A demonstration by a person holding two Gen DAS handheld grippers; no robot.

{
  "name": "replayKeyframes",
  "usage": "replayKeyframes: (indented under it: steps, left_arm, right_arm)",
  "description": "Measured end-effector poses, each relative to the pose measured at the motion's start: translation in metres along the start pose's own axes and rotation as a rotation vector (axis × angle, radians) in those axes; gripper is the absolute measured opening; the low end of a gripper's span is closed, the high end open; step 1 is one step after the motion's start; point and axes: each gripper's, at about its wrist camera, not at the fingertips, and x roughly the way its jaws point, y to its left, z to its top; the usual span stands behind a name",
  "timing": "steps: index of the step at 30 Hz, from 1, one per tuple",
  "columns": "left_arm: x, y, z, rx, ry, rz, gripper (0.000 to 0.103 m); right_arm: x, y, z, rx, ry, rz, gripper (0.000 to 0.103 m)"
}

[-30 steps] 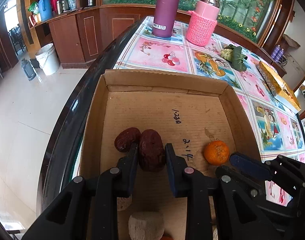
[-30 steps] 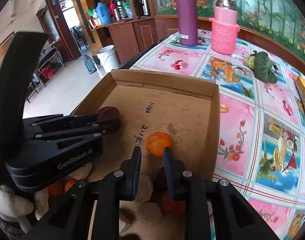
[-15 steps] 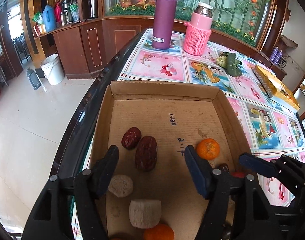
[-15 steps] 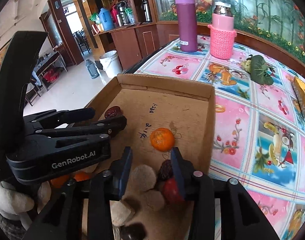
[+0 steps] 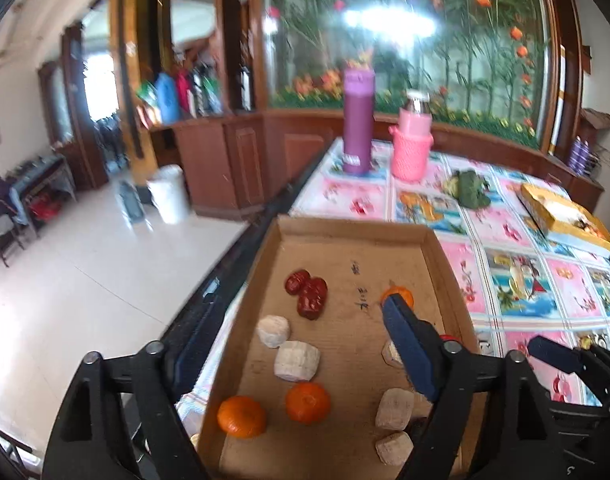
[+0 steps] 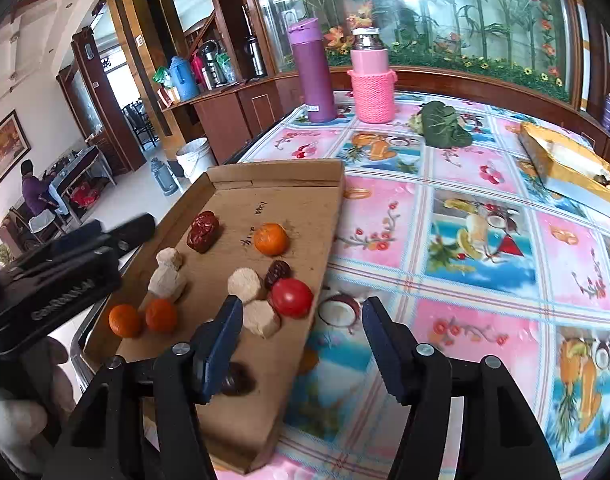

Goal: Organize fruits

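Note:
A shallow cardboard tray [image 5: 345, 226] [image 6: 273, 168] lies at the table's left edge. It holds two red dates [image 5: 307, 294] [image 6: 203, 231], several oranges [image 5: 307, 402] [image 6: 270, 239], pale chunks [image 5: 297, 360] [image 6: 245, 284], a red tomato [image 6: 291, 297] and dark dates [image 6: 278, 273]. My left gripper [image 5: 301, 300] hangs above the tray's near half. Its jaws are opening and grip nothing. My right gripper [image 6: 301, 304] hovers over the tray's right rim, near the tomato. Its jaws are also opening, with nothing held.
A purple flask [image 6: 313, 72] and a pink knitted bottle [image 6: 372, 80] stand at the table's far end. A green leafy vegetable [image 6: 443, 124] and a yellow box [image 6: 561, 160] lie on the flowered cloth to the right. Floor drops away left of the tray.
The left gripper let go of the red date, opened wide and drew back and up. The right gripper opened too and pulled back toward the tray's right side.

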Motion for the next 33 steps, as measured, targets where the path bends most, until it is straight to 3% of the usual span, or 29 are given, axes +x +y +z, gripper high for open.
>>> replayKeyframes:
  steps: [6,13,18,26,33]
  left_arm:
    - [-0.06,-0.013,-0.01,-0.022,-0.2,0.119,0.099]
    - [-0.102,-0.024,-0.028,-0.068,-0.298,0.228,0.103]
    - [-0.109,-0.029,-0.036,-0.081,-0.247,0.157,0.103]
    - [-0.098,-0.041,-0.046,-0.057,-0.124,0.131,0.103]
    - [-0.097,-0.046,-0.053,-0.048,-0.1,0.112,0.103]
  right_arm:
    - [-0.025,-0.005,-0.021,0.007,-0.041,-0.021,0.073]
    - [-0.055,-0.009,-0.04,0.01,-0.105,-0.034,0.078]
    - [-0.072,-0.009,-0.058,0.01,-0.142,-0.039,0.082]
    - [-0.085,-0.011,-0.075,0.004,-0.163,-0.047,0.084]
    - [-0.087,-0.015,-0.078,0.013,-0.17,-0.05,0.085]
